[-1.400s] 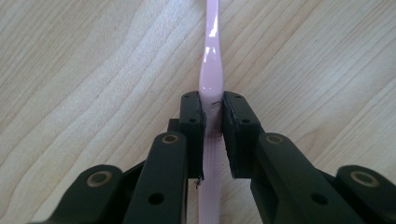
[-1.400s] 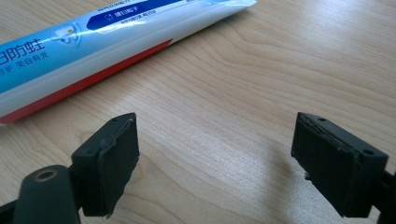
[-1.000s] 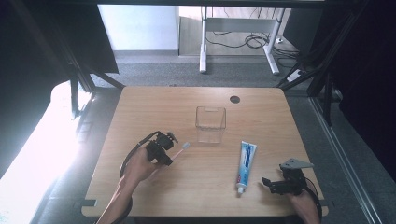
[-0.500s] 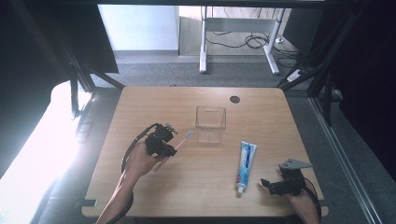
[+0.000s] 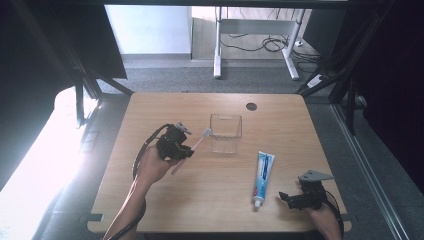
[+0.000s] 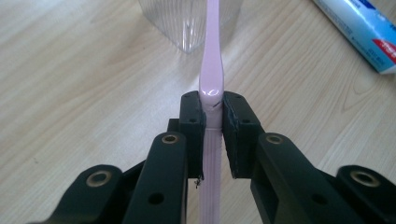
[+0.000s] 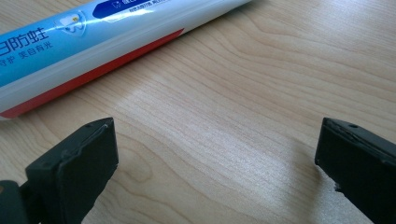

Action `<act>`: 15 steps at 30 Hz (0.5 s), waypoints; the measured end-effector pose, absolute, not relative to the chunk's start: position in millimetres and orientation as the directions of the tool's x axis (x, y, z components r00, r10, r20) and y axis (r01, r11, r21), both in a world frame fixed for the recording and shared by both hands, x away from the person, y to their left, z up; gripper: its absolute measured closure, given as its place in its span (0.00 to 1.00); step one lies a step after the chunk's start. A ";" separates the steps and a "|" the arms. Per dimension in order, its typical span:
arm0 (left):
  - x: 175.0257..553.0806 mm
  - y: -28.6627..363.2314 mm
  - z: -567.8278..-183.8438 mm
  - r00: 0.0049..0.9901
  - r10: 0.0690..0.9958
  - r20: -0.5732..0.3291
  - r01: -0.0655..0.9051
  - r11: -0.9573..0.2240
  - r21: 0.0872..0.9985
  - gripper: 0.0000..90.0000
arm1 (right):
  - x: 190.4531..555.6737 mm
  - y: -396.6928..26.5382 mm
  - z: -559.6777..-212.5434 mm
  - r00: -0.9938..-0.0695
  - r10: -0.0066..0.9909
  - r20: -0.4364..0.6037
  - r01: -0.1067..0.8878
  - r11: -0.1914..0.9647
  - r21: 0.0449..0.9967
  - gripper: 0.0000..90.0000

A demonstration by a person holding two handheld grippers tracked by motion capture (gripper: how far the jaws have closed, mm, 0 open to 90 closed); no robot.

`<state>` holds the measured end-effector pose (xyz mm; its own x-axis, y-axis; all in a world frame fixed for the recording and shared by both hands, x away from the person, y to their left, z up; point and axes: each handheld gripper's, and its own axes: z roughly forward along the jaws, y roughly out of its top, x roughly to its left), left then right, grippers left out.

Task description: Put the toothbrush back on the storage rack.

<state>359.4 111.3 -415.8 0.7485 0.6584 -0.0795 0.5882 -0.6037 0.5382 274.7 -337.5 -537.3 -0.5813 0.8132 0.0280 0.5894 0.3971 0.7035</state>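
Left gripper (image 5: pixel 186 148) clamps the pink toothbrush (image 6: pixel 211 70), lifted above the tabletop (image 5: pixel 200 200), head beside the clear cup (image 5: pixel 226 132); insertion remains. Right gripper (image 7: pixel 215 154) rests wide open near the toothpaste tube (image 5: pixel 262 172), untouched.

We are lifting the left gripper (image 5: pixel 186 146) off the light wooden table (image 5: pixel 210 200), carrying the slim pink plastic toothbrush (image 5: pixel 196 145) clamped between its jaws. Its white bristle head is drawing closer to the clear ribbed plastic cup (image 5: pixel 226 133), now just beside its near wall.
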 end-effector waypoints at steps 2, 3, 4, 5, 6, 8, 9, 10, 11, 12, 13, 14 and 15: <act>359.7 110.8 -414.1 0.747 0.660 -0.082 0.588 -0.597 0.546 0.88 | 274.8 -337.5 -537.3 -0.582 0.813 0.026 0.588 0.398 0.704 0.00; 360.5 110.6 -412.6 0.751 0.656 -0.078 0.580 -0.597 0.554 0.88 | 274.7 -337.2 -537.3 -0.582 0.813 0.027 0.589 0.397 0.704 0.00; 361.1 110.3 -411.6 0.752 0.655 -0.077 0.577 -0.596 0.559 0.88 | 274.7 -337.2 -537.3 -0.582 0.813 0.027 0.589 0.397 0.704 0.00; 362.3 109.4 -409.1 0.749 0.657 -0.081 0.576 -0.586 0.570 0.88 | 274.8 -337.1 -537.6 -0.584 0.812 0.025 0.587 0.400 0.703 0.00; 362.3 109.4 -409.1 0.749 0.657 -0.081 0.576 -0.586 0.570 0.88 | 274.8 -337.1 -537.6 -0.584 0.812 0.025 0.587 0.400 0.703 0.00; 364.2 108.7 -406.6 0.752 0.655 -0.075 0.568 -0.584 0.580 0.88 | 274.8 -336.6 -537.7 -0.585 0.811 0.027 0.587 0.401 0.703 0.00; 364.5 107.9 -405.7 0.747 0.660 -0.078 0.570 -0.576 0.586 0.88 | 274.6 -336.2 -537.7 -0.584 0.811 0.029 0.589 0.399 0.702 0.00; 365.9 107.8 -404.4 0.752 0.655 -0.075 0.564 -0.579 0.589 0.88 | 274.8 -335.9 -538.0 -0.587 0.809 0.026 0.587 0.403 0.702 0.00; 366.7 107.4 -403.4 0.751 0.656 -0.076 0.562 -0.575 0.595 0.88 | 274.7 -335.7 -538.1 -0.586 0.810 0.027 0.589 0.403 0.700 0.00; 368.3 106.5 -401.4 0.749 0.658 -0.077 0.560 -0.568 0.603 0.88 | 274.7 -335.7 -538.2 -0.587 0.809 0.026 0.589 0.404 0.700 0.00; 368.3 106.5 -401.4 0.749 0.658 -0.077 0.560 -0.568 0.603 0.88 | 274.8 -335.7 -538.2 -0.588 0.809 0.025 0.587 0.405 0.701 0.00; 369.6 106.0 -400.5 0.750 0.657 -0.073 0.554 -0.565 0.611 0.88 | 274.8 -335.7 -538.2 -0.588 0.809 0.025 0.587 0.405 0.701 0.00; 370.2 105.2 -399.8 0.748 0.659 -0.079 0.556 -0.558 0.616 0.88 | 274.8 -335.9 -538.1 -0.586 0.810 0.026 0.589 0.403 0.701 0.00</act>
